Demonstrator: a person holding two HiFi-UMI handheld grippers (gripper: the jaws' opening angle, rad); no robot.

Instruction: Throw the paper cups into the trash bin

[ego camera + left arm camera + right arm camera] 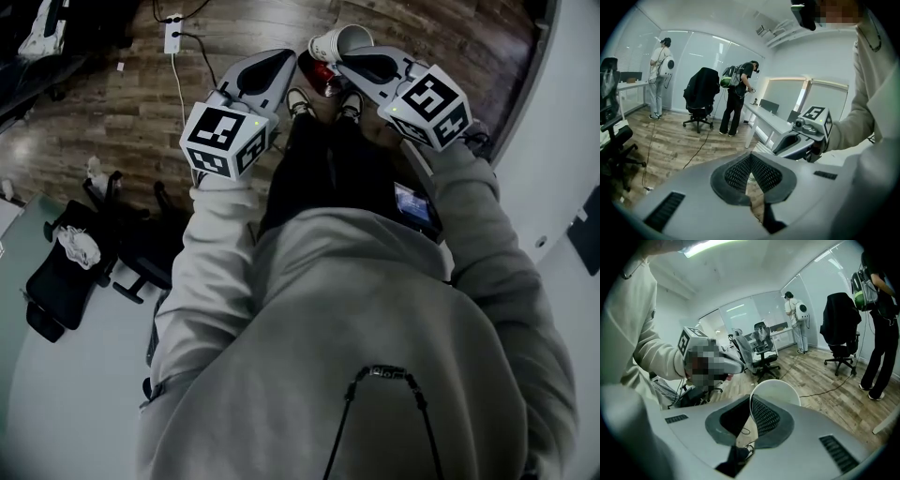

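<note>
Wood-plank floor is carrying a white power strip; its cable is trailing across the boards; black office chair is standing on it.

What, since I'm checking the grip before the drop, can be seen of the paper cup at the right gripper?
A plain white paper cup with a round rim. It is held in the air over the wood floor, tipped on its side, mouth open toward the head view. The right gripper pinches its wall at the rim, one jaw inside, one outside. Its inside looks empty.
</note>
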